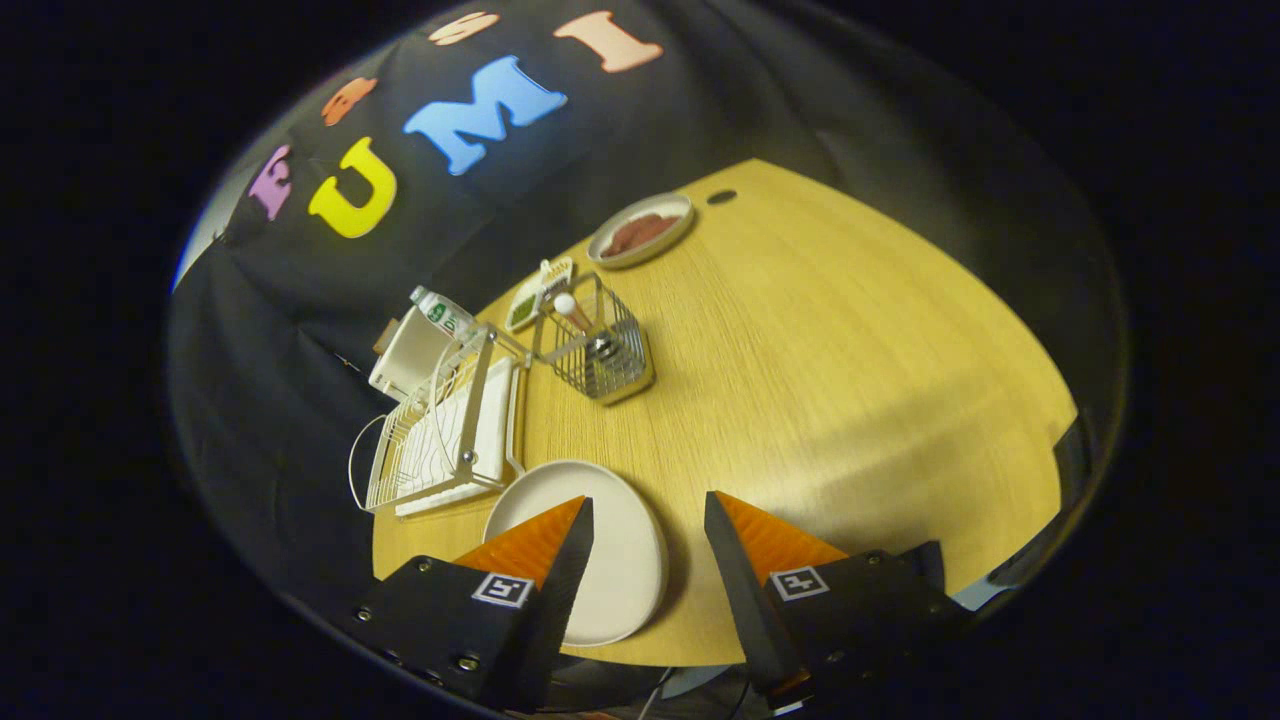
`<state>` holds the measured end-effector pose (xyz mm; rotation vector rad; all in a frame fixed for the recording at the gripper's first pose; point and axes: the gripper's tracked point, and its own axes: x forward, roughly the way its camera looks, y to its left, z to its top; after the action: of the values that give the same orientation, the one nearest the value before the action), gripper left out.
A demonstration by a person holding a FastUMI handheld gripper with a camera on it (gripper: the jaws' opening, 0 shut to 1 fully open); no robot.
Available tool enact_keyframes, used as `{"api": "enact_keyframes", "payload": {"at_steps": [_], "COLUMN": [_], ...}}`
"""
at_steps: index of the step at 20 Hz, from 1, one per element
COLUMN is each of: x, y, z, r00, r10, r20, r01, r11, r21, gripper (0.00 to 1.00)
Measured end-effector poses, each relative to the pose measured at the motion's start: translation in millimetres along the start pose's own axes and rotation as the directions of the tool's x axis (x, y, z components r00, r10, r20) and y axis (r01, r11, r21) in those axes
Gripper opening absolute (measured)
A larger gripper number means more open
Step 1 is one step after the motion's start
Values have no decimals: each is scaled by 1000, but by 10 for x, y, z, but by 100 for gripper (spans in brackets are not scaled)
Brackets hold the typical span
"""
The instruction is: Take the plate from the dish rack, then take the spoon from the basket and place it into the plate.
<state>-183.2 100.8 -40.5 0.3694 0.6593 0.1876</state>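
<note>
With the plate (610, 540) on the desk (820, 380), the tool (648, 515) gapes wide and empty; a skewed reach could tip the basket (600, 350) before gripping the spoon (572, 312).

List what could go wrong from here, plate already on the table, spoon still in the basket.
1. The spoon stands deep in the narrow wire basket; the open hand-held gripper may catch the wires or drag the basket.
2. The dish rack sits close beside the basket, so an approach could clip it.
3. The plate is shallow; a dropped spoon might slide off.

Matt plate (610, 560), wire-metal basket (600, 345), wood-grain table (850, 380).
</note>
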Motion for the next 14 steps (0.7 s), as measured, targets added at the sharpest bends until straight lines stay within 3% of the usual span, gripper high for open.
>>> {"api": "enact_keyframes", "payload": {"at_steps": [3, 6, 11, 14], "x": [-83, -96, -85, -3], "y": [-21, 118, 332, 361], "z": [355, 634, 1048, 1200], "r00": [990, 969, 895, 839], "r10": [0, 38, 124, 148], "r20": [141, 246, 428, 524], "r01": [24, 25, 28, 95], "r11": [985, 968, 943, 907], "r21": [-172, -249, -331, -409], "gripper": [71, 71, 71, 71]}}
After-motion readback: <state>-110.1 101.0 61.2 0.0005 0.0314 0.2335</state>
